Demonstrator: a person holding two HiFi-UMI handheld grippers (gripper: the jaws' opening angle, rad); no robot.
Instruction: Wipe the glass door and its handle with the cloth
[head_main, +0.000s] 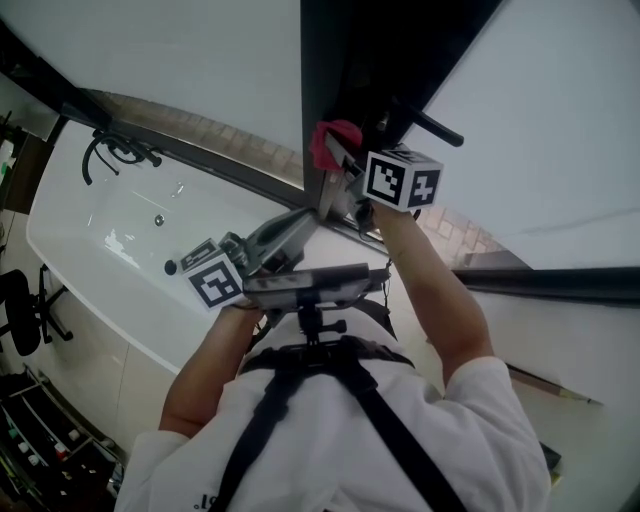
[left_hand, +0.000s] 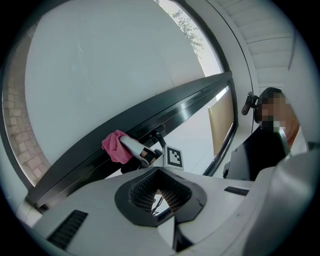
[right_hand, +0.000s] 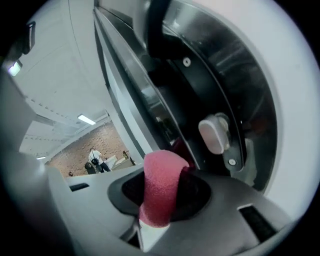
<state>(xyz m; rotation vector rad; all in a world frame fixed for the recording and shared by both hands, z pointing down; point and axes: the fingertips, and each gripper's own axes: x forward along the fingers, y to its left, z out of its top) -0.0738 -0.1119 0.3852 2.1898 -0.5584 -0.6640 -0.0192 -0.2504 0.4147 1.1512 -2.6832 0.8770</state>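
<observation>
The glass door (head_main: 180, 60) filled the top of the frame, its dark frame (head_main: 340, 50) at upper centre. Lower, mid-frame, the left gripper (head_main: 315, 212) hung with jaws slightly parted, empty. The right gripper (head_main: 340, 160) was clamped on the pink cloth (head_main: 330, 140) (bunched up), pressed to that frame, left of the black handle (head_main: 437, 129).

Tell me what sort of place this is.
Most likely a bathroom, though it may be a showroom mock-up. A white bathtub with a black tap stands next to a dark-framed glass door, probably a shower door.
</observation>
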